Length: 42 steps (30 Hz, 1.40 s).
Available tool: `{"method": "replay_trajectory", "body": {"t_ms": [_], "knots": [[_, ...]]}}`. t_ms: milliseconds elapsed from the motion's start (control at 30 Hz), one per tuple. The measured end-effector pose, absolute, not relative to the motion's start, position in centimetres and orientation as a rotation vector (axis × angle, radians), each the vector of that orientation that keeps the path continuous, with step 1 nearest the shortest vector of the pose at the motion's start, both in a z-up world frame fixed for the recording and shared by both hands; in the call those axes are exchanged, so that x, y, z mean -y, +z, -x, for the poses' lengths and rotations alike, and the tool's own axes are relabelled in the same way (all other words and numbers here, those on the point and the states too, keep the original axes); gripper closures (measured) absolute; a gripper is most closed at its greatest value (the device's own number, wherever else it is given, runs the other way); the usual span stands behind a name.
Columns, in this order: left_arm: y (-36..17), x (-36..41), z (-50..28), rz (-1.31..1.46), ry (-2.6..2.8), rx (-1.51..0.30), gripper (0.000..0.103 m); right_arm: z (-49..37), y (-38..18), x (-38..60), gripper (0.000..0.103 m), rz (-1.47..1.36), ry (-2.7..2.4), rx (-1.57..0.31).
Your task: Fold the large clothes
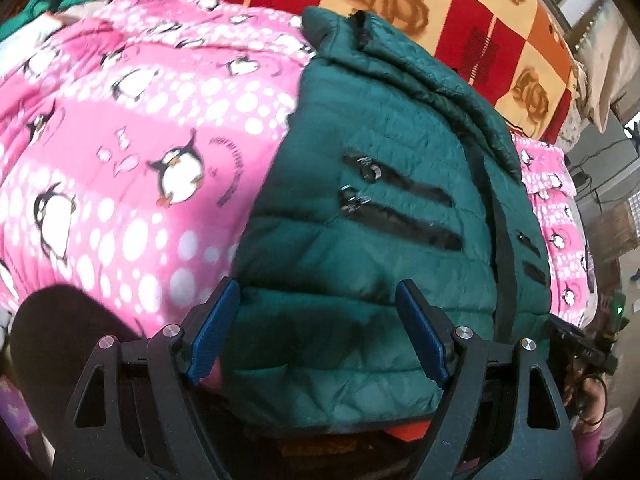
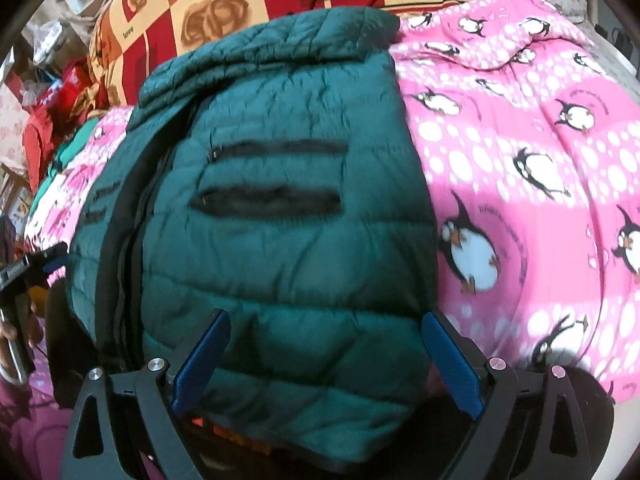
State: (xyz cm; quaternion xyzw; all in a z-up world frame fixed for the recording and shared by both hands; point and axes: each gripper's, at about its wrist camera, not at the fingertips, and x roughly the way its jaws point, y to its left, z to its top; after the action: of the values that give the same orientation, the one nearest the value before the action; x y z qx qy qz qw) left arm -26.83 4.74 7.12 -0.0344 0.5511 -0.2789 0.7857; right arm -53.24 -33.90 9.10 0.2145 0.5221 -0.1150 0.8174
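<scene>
A pink penguin-print quilt (image 1: 120,128) covers the bed, and on it lies a dark green quilted jacket (image 1: 360,208), front side up, its two black zip pockets (image 1: 400,208) (one above the other) showing near the middle. Seen from the left wrist, the left gripper (image 1: 318,334) hangs over the jacket's near hem with its jaws spread wide and the blue pads (image 1: 216,332) clear of the fabric, gripping nothing. A red-and-cream blanket with rose motifs (image 1: 420,4) lies behind the jacket's collar.

From the right wrist, the same green jacket (image 2: 280,216) fills the centre, its black front zip running down the left side, the penguin quilt (image 2: 520,184) stretching away to the right. The right gripper (image 2: 326,364) is poised above the lower hem, jaws likewise wide apart and holding nothing. At the far left edge the other gripper is partly visible.
</scene>
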Motion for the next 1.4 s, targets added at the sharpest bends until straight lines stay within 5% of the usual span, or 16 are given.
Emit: {"method": "replay_trajectory", "body": {"t_ms": [300, 400, 933, 1133, 1233, 1300, 1400], "knots": [[4.1, -6.6, 27.0, 0.185, -0.604, -1.319, 0.022, 54.5, 8.0, 36.5, 0.008, -0.543, -0.271, -1.132], [3.8, -5.7, 27.6, 0.146, -0.617, -1.307, 0.013, 54.2, 7.6, 35.6, 0.008, -0.542, -0.207, -1.145], [2.9, -3.9, 27.8, 0.072, -0.624, -1.309, 0.001, 53.4, 7.1, 34.9, 0.011, -0.611, -0.112, -1.077], [3.0, -3.9, 27.9, 0.069, -0.620, -1.312, 0.002, 54.2, 7.9, 35.4, 0.054, -0.593, -0.096, -1.031], [3.7, -3.9, 28.3, 0.050, -0.615, -1.284, 0.031, 54.2, 8.1, 35.2, 0.061, -0.568, -0.070, -1.031], [4.4, -4.0, 28.7, 0.041, -0.616, -1.255, 0.069, 54.0, 8.3, 35.0, 0.064, -0.552, -0.057, -1.027], [5.6, -4.1, 29.2, 0.025, -0.613, -1.200, 0.085, 54.2, 9.2, 35.1, 0.075, -0.553, -0.060, -0.979]]}}
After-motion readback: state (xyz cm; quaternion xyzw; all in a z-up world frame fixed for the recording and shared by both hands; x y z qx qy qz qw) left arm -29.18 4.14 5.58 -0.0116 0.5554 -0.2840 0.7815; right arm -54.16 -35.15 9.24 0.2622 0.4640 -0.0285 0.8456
